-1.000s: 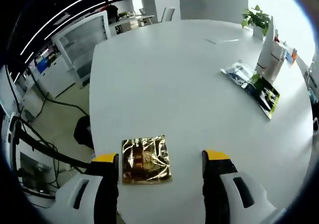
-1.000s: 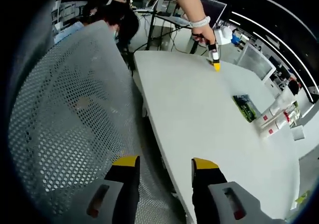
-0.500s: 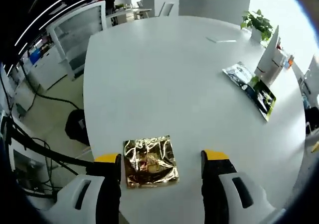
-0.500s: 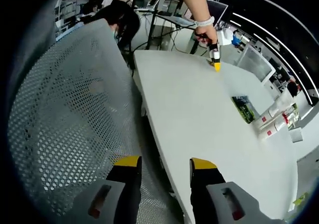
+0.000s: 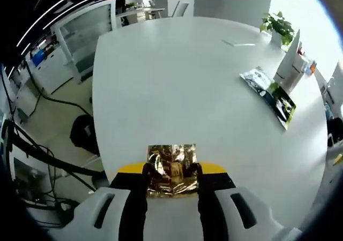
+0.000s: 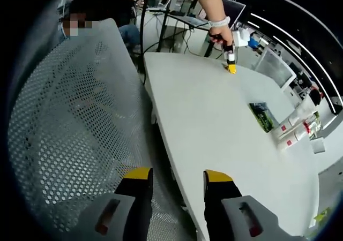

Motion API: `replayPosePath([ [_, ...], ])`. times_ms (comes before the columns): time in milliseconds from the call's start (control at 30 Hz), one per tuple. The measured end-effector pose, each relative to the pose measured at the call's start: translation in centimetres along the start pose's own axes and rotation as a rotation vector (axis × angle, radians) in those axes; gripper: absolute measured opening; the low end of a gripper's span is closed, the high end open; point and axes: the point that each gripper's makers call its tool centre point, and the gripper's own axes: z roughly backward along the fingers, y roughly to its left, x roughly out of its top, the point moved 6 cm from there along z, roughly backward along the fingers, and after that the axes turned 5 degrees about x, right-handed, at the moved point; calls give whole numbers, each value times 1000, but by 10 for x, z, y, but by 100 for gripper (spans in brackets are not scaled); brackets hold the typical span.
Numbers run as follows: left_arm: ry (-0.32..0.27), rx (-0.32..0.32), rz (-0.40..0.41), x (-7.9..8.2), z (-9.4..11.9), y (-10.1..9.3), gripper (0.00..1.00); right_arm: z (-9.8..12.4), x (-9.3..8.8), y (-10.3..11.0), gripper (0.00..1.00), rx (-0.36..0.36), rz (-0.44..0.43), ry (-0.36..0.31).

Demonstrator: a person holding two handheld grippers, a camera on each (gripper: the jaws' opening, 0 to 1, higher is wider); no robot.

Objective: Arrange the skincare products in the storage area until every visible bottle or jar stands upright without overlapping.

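A crinkled gold foil packet (image 5: pixel 172 158) lies near the near edge of the white table (image 5: pixel 177 80). My left gripper (image 5: pixel 171 172) is shut on it, the yellow-tipped jaws pressed against its two sides. In the right gripper view, a person's hand holds that left gripper (image 6: pixel 231 65) at the table's far end. My right gripper (image 6: pixel 176 175) is open with nothing between its fingers, and it hovers off the table's (image 6: pixel 225 123) edge beside a chair. White tubes (image 6: pixel 293 127) stand at the far right. The white tubes (image 5: pixel 292 64) also stand upright in the left gripper view.
Green and blue sachets (image 5: pixel 270 93) lie flat beside the tubes, and a potted plant (image 5: pixel 276 22) stands behind them. A grey mesh chair back (image 6: pixel 69 123) rises close on the left of the right gripper. The green sachet (image 6: pixel 262 115) lies near the table's right side.
My left gripper's jaws have shut on the gold foil packet, which lay between them untouched before. The right gripper has hardly moved.
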Motion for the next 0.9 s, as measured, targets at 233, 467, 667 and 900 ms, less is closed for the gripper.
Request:
replayPosePath([
  [233,20,-46,-52,-1,11,-15,23,-1,-1,-1,34,-4,-7,7],
  [467,21,-87,-92,-1,20,-25,2,-1,-1,-1,34,-3,-5,9],
  [667,41,-137,-95,-4,26,-42,0,-2,0,-1,35,1,-1,9],
  [900,-9,-210,-115,7,50,-77,0,-1,0,-2,35,-13,3,-7],
])
